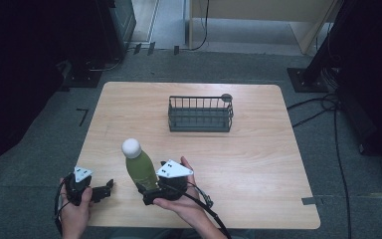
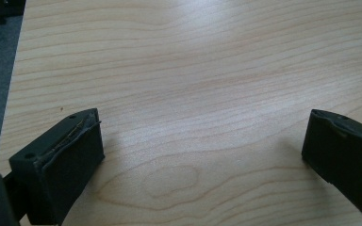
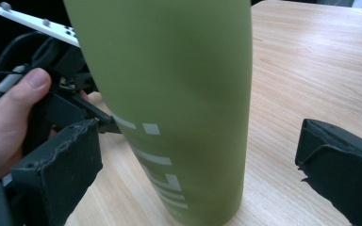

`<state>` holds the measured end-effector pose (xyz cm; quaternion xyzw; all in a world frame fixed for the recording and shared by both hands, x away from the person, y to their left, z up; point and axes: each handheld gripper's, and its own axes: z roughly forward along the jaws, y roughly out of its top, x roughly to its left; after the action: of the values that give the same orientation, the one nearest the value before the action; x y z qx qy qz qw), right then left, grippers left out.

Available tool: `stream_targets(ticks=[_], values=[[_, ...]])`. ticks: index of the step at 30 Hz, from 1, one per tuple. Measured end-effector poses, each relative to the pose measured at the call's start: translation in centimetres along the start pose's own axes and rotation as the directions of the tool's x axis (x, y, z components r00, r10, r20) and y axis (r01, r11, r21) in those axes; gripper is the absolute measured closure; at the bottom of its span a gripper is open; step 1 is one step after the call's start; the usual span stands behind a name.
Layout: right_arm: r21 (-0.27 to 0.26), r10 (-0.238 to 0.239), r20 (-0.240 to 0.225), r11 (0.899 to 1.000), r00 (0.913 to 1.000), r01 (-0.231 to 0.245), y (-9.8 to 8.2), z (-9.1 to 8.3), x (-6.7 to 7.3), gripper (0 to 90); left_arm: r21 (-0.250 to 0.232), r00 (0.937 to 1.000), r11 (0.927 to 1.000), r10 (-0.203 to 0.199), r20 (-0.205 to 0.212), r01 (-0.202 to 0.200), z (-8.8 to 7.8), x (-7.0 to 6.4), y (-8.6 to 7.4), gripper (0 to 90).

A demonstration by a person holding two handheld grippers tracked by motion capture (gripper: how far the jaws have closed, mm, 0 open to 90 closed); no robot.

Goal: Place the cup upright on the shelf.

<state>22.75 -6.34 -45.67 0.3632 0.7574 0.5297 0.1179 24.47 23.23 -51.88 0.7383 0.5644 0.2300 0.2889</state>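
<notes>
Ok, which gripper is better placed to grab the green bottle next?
Right. The right gripper is open with the green bottle standing between its fingers. The left gripper is open beside the bottle, over bare table.

Table (image 1: 258,164): bears the bottle, the basket and both grippers.
Basket (image 1: 200,114): on the table's far half, just right of centre; at about 1 o'clock from the bottle, well apart from it.
Bottle (image 1: 140,167): stands on the table's near-left part, leaning slightly; between the two grippers.
Right gripper (image 1: 151,195): at the bottle's base, about 5 o'clock from it; the bottle sits between its parted jaws.
Left gripper (image 1: 107,190): at the near-left table edge, about 8 o'clock from the bottle, bare tabletop between its spread jaws.
</notes>
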Motion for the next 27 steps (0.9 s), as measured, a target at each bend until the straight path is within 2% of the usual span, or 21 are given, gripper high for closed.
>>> stream_targets(ticks=[6,14,20,24,27], values=[[-0.020,-0.004,0.037,1.000,0.9993,0.005,-0.1,1.0,0.4,4.4,0.000,1.0000,1.0000,0.000,0.000,0.000,0.0,0.0,0.0,0.0],[-0.063,-0.018,0.048,0.998,0.9987,0.020,-0.1,1.7,1.0,11.7,-0.002,1.0000,1.0000,-0.002,0.000,0.002,0.0,0.0,0.0,0.0],[-0.093,-0.032,0.059,0.995,0.9978,0.037,-0.1,1.8,1.6,18.2,-0.001,1.0000,1.0000,-0.001,0.000,0.001,0.0,0.0,0.0,0.0],[-0.110,-0.069,0.100,0.991,0.9926,0.080,-0.1,1.6,1.9,20.3,-0.001,1.0000,1.0000,-0.001,0.000,0.001,0.0,0.0,0.0,0.0],[-0.113,-0.059,0.102,0.991,0.9930,0.071,0.1,1.4,1.6,20.7,-0.002,1.0000,1.0000,-0.002,0.000,0.002,0.0,0.0,0.0,0.0]])
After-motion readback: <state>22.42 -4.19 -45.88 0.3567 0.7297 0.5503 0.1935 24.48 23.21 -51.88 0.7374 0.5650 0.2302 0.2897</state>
